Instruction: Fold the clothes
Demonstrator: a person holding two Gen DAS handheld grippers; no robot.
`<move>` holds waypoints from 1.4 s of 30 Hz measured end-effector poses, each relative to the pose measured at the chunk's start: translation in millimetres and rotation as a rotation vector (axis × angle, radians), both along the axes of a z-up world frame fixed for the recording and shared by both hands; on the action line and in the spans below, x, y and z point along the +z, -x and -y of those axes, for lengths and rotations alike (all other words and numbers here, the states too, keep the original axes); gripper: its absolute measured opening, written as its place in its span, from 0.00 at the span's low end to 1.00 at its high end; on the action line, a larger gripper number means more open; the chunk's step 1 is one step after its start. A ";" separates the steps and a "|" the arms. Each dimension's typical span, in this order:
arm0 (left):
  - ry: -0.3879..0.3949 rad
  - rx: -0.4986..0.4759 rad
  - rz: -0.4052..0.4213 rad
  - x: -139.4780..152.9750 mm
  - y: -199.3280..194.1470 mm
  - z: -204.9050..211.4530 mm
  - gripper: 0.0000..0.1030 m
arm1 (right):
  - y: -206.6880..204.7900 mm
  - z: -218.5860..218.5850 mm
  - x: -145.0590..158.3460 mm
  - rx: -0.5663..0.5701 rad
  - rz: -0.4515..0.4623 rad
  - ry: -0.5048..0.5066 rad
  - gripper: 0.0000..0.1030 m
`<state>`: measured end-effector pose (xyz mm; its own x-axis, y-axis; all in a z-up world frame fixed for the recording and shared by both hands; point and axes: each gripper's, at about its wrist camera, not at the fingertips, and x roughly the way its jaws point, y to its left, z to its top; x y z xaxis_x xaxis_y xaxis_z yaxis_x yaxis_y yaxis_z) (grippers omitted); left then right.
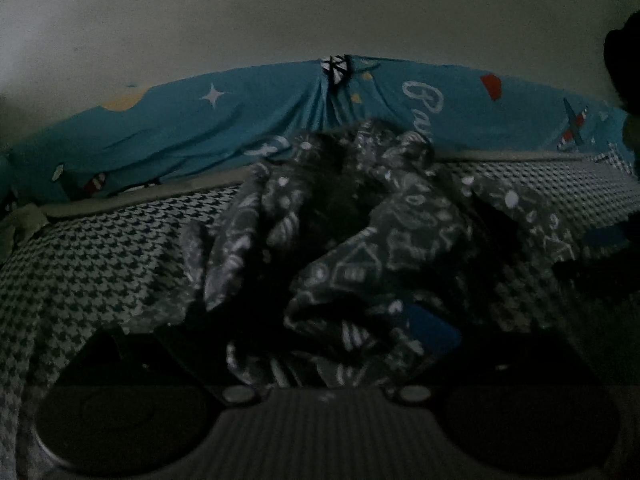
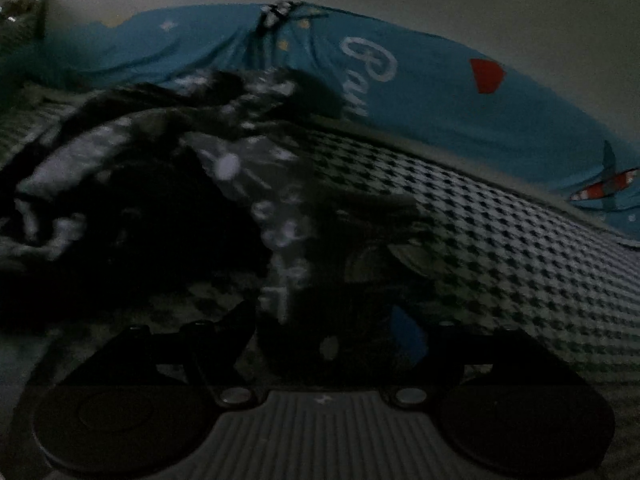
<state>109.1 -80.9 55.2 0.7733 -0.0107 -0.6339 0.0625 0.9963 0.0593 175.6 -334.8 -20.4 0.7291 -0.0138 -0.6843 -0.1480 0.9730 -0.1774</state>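
A: Dim light, but here's the garment (image 1: pixel 360 216), dark with a white doodle print, bunched in a heap on the houndstooth cover (image 1: pixel 100 248).

B: And the left gripper (image 1: pixel 320 344)?

A: Low at the heap's near edge. Cloth is piled between its fingers, one blue pad (image 1: pixel 432 332) peeking out on the right of the heap. Whether it's pinching or just buried, I can't tell.

B: Right side?

A: Right gripper (image 2: pixel 332 340) sits at the heap's right flank. A strip of the printed cloth runs down between its fingers, blue pad (image 2: pixel 408 336) just right of that strip. Too dark and blurred to call a grip there either.

B: Behind the heap?

A: A teal sheet (image 1: pixel 280 96) with stars and white script, lying beyond the heap along the cover's far edge, pale wall (image 1: pixel 320 8) above it.
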 end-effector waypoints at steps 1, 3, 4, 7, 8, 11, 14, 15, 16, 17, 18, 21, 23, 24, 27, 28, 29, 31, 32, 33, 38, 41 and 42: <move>0.003 -0.002 -0.007 -1.4 -0.8 0.0 0.94 | -3.4 2.9 -0.1 -0.024 -0.009 -0.014 0.45; 0.008 -0.004 -0.022 -4.5 -2.6 0.0 0.94 | -8.8 9.1 1.1 -0.070 -0.016 -0.045 0.28; 0.008 -0.005 -0.028 -6.1 -3.1 0.2 0.94 | -10.4 12.4 2.8 -0.091 -0.013 -0.064 0.16; 0.005 -0.012 -0.044 -10.5 -4.3 1.8 0.94 | -11.6 18.0 12.5 -0.159 0.043 -0.067 0.10; 0.004 -0.015 -0.048 -11.8 -4.4 2.7 0.94 | -12.2 20.9 17.5 -0.191 0.072 -0.070 0.09; 0.012 -0.030 -0.058 -14.1 -5.0 5.7 0.94 | -12.8 31.1 32.1 -0.292 0.152 -0.101 0.09; 0.028 -0.043 -0.063 -15.2 -5.7 8.4 0.96 | -13.9 42.4 46.8 -0.375 0.236 -0.123 0.08; 0.032 -0.046 -0.063 -15.6 -5.8 9.4 0.96 | -15.3 45.7 50.9 -0.395 0.259 -0.126 0.08; 0.035 -0.048 -0.064 -16.0 -5.8 10.6 0.96 | -16.8 48.8 54.9 -0.415 0.281 -0.128 0.08; 0.040 -0.050 -0.065 -16.7 -6.1 11.7 0.96 | -19.5 51.4 59.3 -0.439 0.304 -0.129 0.08; 0.048 -0.053 -0.068 -17.4 -6.6 12.1 0.96 | -22.1 53.7 62.4 -0.462 0.322 -0.130 0.08; 0.077 -0.062 -0.079 -19.3 -7.9 12.6 0.96 | -30.1 59.9 72.3 -0.537 0.385 -0.126 0.07; 0.097 -0.069 -0.085 -20.5 -8.9 13.6 0.96 | -33.4 60.2 80.2 -0.563 0.441 -0.109 0.07; 0.105 -0.073 -0.088 -21.4 -9.3 14.9 0.96 | -34.7 60.5 84.6 -0.572 0.472 -0.099 0.07; 0.131 -0.090 -0.100 -24.3 -11.6 19.8 0.96 | -42.4 66.0 91.8 -0.614 0.521 -0.110 0.07; 0.141 -0.096 -0.105 -25.3 -12.6 21.6 0.96 | -46.1 68.4 92.8 -0.632 0.523 -0.120 0.07; 0.152 -0.103 -0.111 -26.2 -13.6 23.4 0.96 | -51.3 70.8 92.9 -0.637 0.524 -0.130 0.07; 0.158 -0.119 -0.118 -27.5 -15.1 28.1 0.96 | -61.0 74.3 92.6 -0.624 0.525 -0.152 0.08; 0.160 -0.128 -0.121 -28.1 -15.8 30.5 0.97 | -65.1 75.1 92.2 -0.605 0.524 -0.164 0.09; 0.159 -0.134 -0.124 -28.9 -16.3 32.6 0.98 | -69.4 74.3 91.0 -0.575 0.514 -0.168 0.09; 0.164 -0.135 -0.137 -31.3 -21.1 36.4 1.00 | -84.4 78.9 74.1 -0.515 0.320 -0.182 0.37; 0.181 -0.128 -0.143 -30.1 -24.0 34.4 0.99 | -80.4 83.8 70.3 -0.507 0.264 -0.174 0.45; 0.186 -0.127 -0.144 -29.7 -24.5 33.5 1.00 | -77.1 85.7 71.2 -0.507 0.259 -0.173 0.49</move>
